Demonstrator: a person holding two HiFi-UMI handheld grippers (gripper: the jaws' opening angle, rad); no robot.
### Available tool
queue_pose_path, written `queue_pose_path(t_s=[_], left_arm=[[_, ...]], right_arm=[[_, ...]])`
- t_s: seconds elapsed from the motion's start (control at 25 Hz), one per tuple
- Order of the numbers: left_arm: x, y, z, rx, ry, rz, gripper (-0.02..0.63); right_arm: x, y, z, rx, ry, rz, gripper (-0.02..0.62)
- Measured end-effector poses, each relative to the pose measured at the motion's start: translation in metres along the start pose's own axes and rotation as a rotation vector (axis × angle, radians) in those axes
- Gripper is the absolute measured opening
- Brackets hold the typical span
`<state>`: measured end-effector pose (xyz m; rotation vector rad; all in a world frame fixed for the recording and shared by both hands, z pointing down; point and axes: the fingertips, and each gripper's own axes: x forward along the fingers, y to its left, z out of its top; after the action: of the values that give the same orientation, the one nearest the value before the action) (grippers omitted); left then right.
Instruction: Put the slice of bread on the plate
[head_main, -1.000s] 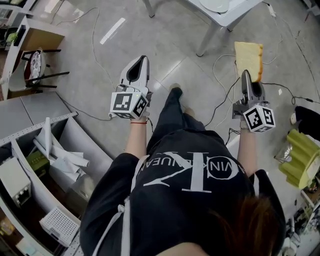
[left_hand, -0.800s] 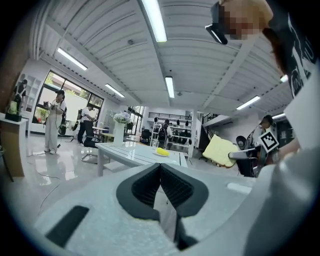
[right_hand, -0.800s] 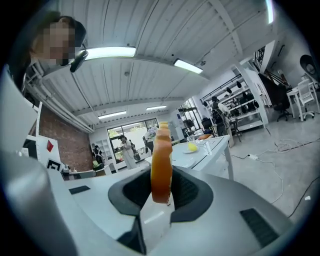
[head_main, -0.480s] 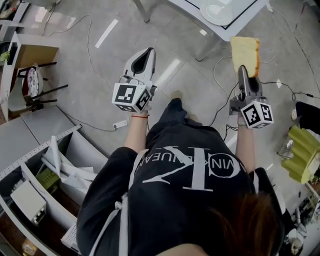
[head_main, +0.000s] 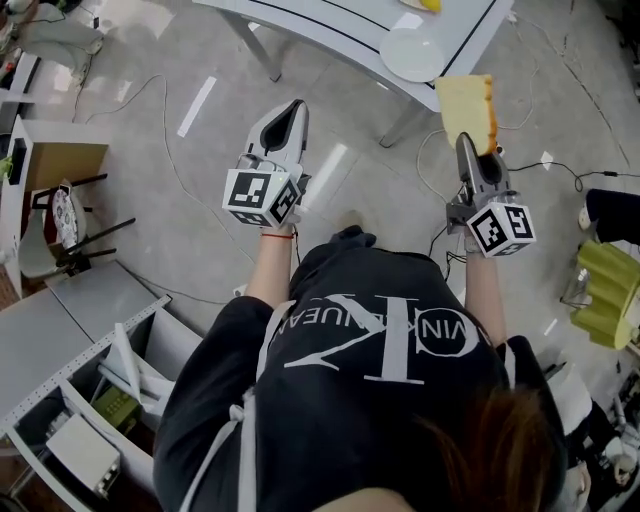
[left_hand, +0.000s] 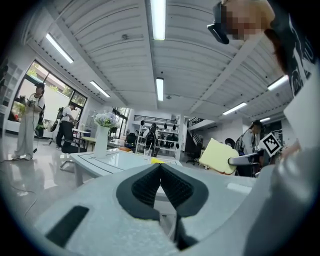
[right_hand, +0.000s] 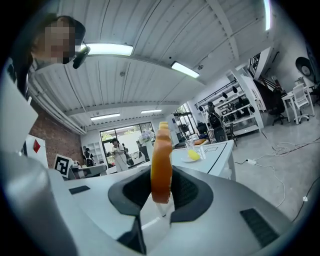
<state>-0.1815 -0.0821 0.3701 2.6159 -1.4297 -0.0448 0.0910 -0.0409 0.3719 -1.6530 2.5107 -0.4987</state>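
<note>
head view: the right gripper (head_main: 466, 145) holds the slice of bread (head_main: 466, 105) upright in the air, near the white table (head_main: 330, 25) bearing the plate (head_main: 412, 55); the left gripper (head_main: 294, 108) is beside it. left gripper view: jaws pressed together, nothing between. right gripper view: pads pinch the bread edge-on.

Plate (head_main: 412, 54) on table (head_main: 330, 22); bread (head_main: 466, 108) to its right.

Grey floor (head_main: 150, 230), white table (head_main: 330, 25)
</note>
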Motion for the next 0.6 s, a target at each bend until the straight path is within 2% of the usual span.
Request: queue_pose_path(t_s=[0.16, 0.44, 0.6], left_arm=[[0.022, 0.001, 0.004, -0.002, -0.006, -0.046, 0.006], [0.044, -0.016, -0.021, -0.041, 0.035, -0.113, 0.006], [0.051, -0.016, -0.032, -0.045, 0.060, -0.110, 0.006]], right_arm=[[0.005, 0.000, 0.005, -0.021, 0.001, -0.021, 0.094], [-0.001, -0.014, 0.003, 0.004, 0.014, -0.060, 0.094], [0.008, -0.025, -0.004, 0.026, 0.030, -0.060, 0.094]])
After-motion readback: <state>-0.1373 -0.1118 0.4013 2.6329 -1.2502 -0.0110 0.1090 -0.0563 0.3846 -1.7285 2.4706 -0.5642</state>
